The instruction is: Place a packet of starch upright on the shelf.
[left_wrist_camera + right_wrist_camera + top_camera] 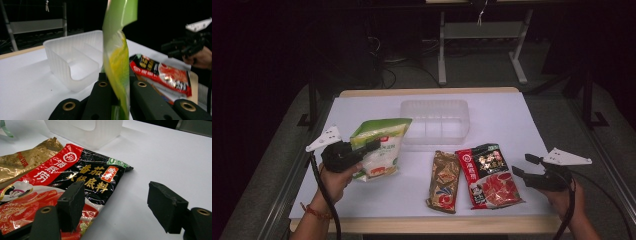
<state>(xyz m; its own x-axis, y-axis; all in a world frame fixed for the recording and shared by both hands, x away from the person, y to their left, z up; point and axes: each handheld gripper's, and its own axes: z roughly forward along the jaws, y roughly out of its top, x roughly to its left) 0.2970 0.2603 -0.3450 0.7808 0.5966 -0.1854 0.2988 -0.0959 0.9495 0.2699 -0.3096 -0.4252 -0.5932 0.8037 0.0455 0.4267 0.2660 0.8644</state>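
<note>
My left gripper (371, 146) is shut on a green and white packet (379, 146), held up above the white table at the left. In the left gripper view the packet (117, 57) stands edge-on, pinched between the two black jaws of my left gripper (117, 91). A red and black packet (489, 176) and a gold packet (444, 181) lie flat in the middle. My right gripper (525, 165) hovers open just right of the red and black packet (62, 187); nothing sits between its fingertips (72, 205).
A clear plastic divided tray (435, 121) stands at the middle back of the table (507, 120). The tray (72, 60) lies just beyond the lifted packet. Dark floor and a metal frame lie behind the table.
</note>
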